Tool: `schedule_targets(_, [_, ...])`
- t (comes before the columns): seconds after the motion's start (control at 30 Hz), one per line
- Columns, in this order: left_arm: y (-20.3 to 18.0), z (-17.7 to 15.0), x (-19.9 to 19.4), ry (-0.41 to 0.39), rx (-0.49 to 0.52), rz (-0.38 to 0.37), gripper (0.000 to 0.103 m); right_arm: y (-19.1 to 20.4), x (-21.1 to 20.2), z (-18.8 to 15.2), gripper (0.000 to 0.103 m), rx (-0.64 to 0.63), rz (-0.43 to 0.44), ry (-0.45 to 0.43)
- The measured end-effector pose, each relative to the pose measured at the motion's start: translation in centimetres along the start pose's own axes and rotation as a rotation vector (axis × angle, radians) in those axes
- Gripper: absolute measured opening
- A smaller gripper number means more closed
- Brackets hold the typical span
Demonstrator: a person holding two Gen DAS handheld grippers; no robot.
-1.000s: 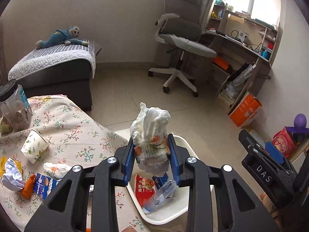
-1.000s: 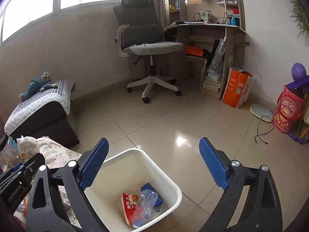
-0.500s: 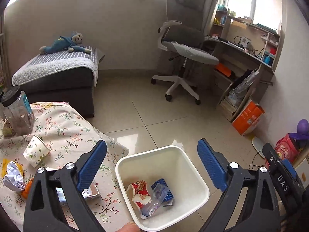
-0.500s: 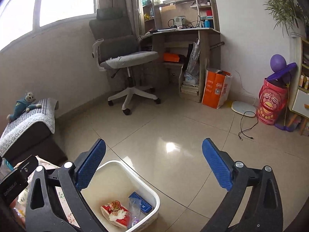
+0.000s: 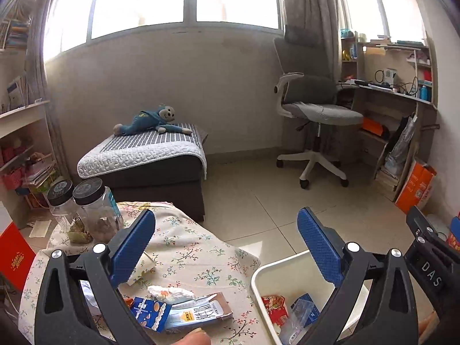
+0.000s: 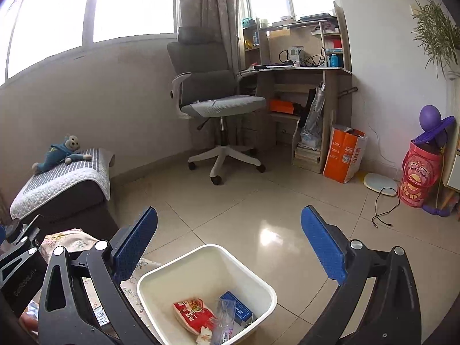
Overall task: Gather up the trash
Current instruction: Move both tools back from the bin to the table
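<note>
Now the left gripper (image 5: pixel 225 247) has just sprung wide, nothing between its blue pads — it hangs over the floral table (image 5: pixel 201 256), where a blue carton (image 5: pixel 149 314) and crumpled tissue (image 5: pixel 169 291) lie. Right gripper (image 6: pixel 228 244) gapes too, empty, above the white bin (image 6: pixel 207 280) — red packet (image 6: pixel 193 313) inside.

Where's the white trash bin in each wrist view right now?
Left wrist: the white trash bin sits bottom right, beside the floral tablecloth, partly behind the right finger.
Right wrist: bottom centre, between the fingers, wrappers inside.
Shared landmark: the grey office chair.
</note>
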State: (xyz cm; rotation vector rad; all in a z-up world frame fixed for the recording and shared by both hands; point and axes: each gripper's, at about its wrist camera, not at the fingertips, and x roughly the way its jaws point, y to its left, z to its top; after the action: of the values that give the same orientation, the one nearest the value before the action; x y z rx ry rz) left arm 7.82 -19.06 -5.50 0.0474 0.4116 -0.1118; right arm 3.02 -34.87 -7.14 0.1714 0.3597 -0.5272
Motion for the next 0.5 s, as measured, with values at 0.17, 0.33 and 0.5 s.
schedule_targets(0.17, [3.1, 0.1, -0.5, -0.011, -0.018, 0.044, 0.096, 2.9, -0.8, -0.2, 0.096, -0.029, 0.044, -0.014])
schedule_targets(0.33, [6.4, -0.2, -0.6, -0.004, -0.048, 0.085, 0.096, 5.7, -1.3, -0.4, 0.096, -0.058, 0.088, -0.014])
schedule_targets(0.5, [9.0, -0.3, -0.6, 0.012, -0.076, 0.122, 0.096, 8.6, -1.9, -0.8, 0.096, -0.082, 0.134, -0.006])
